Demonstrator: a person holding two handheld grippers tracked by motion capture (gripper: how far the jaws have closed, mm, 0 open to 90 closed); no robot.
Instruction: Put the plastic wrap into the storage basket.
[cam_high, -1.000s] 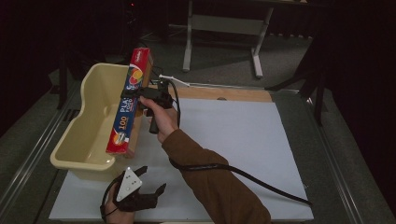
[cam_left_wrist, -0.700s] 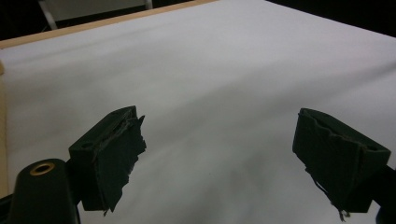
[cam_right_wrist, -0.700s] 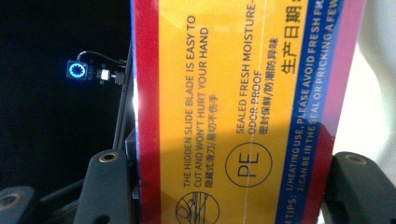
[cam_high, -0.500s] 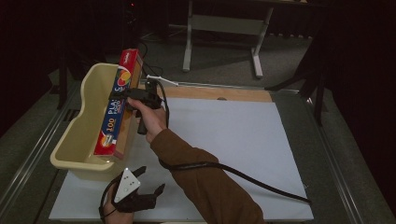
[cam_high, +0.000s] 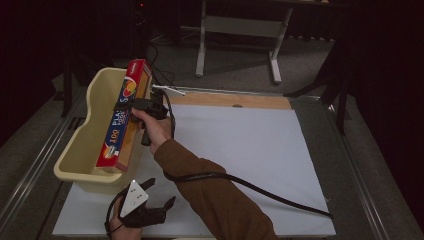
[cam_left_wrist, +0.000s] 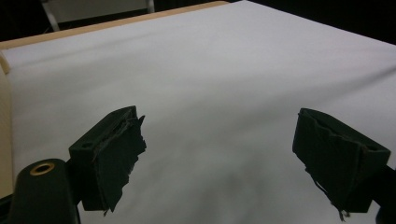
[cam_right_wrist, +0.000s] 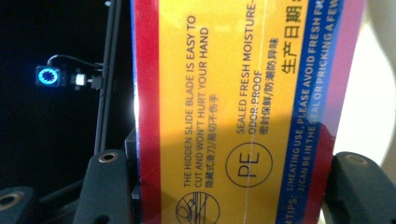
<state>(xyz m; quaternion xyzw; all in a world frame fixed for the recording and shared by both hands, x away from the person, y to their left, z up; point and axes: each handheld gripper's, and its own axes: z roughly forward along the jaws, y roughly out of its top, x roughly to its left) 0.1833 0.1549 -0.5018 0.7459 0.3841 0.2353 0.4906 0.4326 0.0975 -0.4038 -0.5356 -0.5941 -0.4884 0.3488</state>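
1. Black jaws of your right gripper (cam_high: 134, 106) are clamped across the width of the plastic-wrap box (cam_high: 123, 120); in the right gripper view the box's yellow printed face (cam_right_wrist: 233, 107) sits between the two jaws with no gap at either side.
2. Your left gripper (cam_high: 150, 192) rests low near the front edge of the table, jaws wide apart with nothing between them; the left gripper view has bare white sheet (cam_left_wrist: 210, 84) beyond the pads.
3. You hold the box slanted over the cream plastic bin (cam_high: 80, 150), its near end down inside the bin and its far end above the far rim.
4. That bin stands at the left edge of the white sheet, well apart from your left gripper.
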